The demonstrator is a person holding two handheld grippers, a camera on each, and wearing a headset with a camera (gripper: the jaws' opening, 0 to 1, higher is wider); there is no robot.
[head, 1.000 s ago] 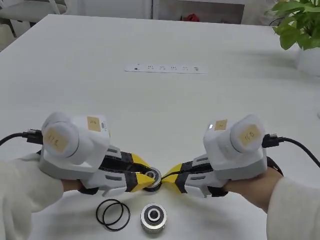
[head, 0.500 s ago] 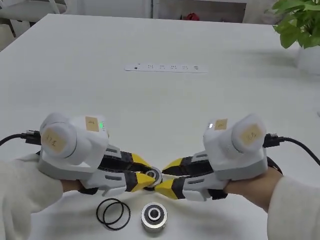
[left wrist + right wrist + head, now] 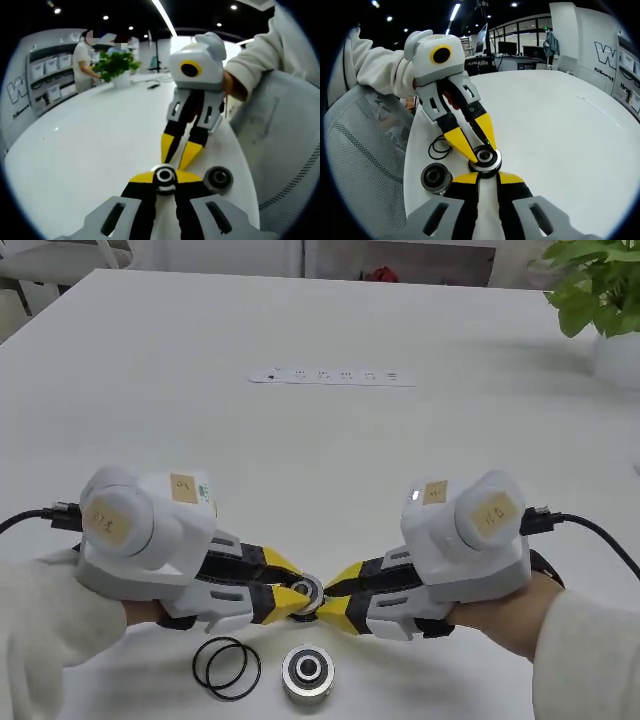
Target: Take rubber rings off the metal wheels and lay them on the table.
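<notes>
Two black rubber rings [image 3: 226, 667] lie beside the bare silver metal wheel [image 3: 307, 673]. Just beyond it, my left claw [image 3: 297, 597] clenches another ringed wheel [image 3: 305, 591]. I cannot tell whether my right claw [image 3: 328, 602] bites. I should pinch rubber only and peel outward.

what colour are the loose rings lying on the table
Black: thin black rubber rings, clearest in the head view.
</notes>
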